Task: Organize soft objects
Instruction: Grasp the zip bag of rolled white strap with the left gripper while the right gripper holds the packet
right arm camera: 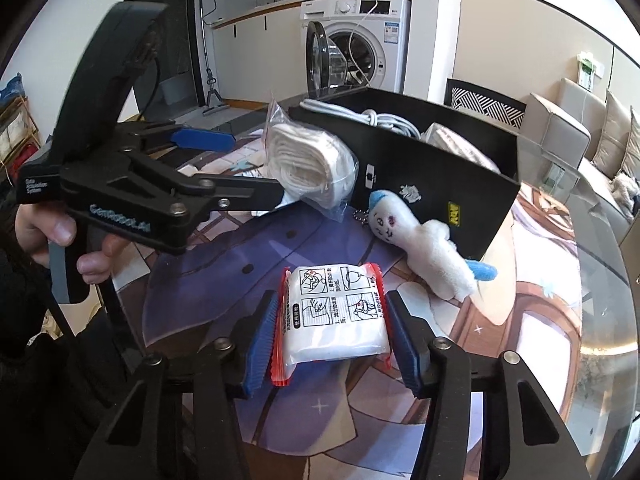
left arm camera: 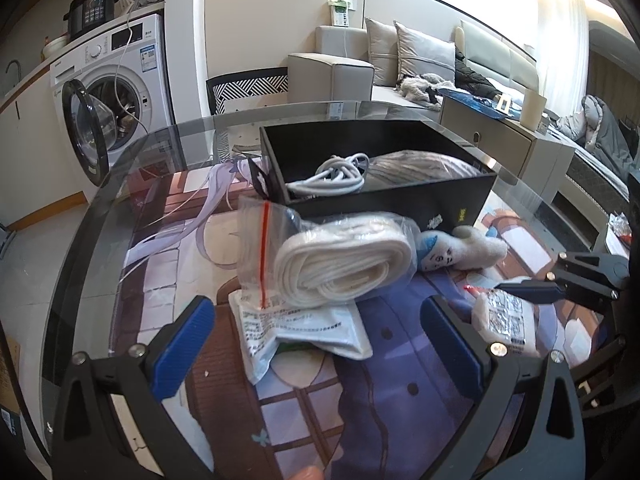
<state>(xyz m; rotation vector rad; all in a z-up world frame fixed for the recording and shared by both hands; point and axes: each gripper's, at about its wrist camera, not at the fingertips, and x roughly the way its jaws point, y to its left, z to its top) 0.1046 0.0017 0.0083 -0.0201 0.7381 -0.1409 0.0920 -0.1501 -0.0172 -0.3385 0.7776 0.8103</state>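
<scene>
Showing printed wipe packet between right tongs, instructions legible

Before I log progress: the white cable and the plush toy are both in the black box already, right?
Only partly. The white cable is in the black box, but the plush toy lies on the table against the box's outer wall, as the right wrist view shows.

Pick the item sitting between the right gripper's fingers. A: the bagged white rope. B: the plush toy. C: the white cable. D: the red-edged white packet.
D: in the right wrist view the red-edged white packet lies between the right gripper pads, while the plush toy lies farther off by the black box.
</scene>
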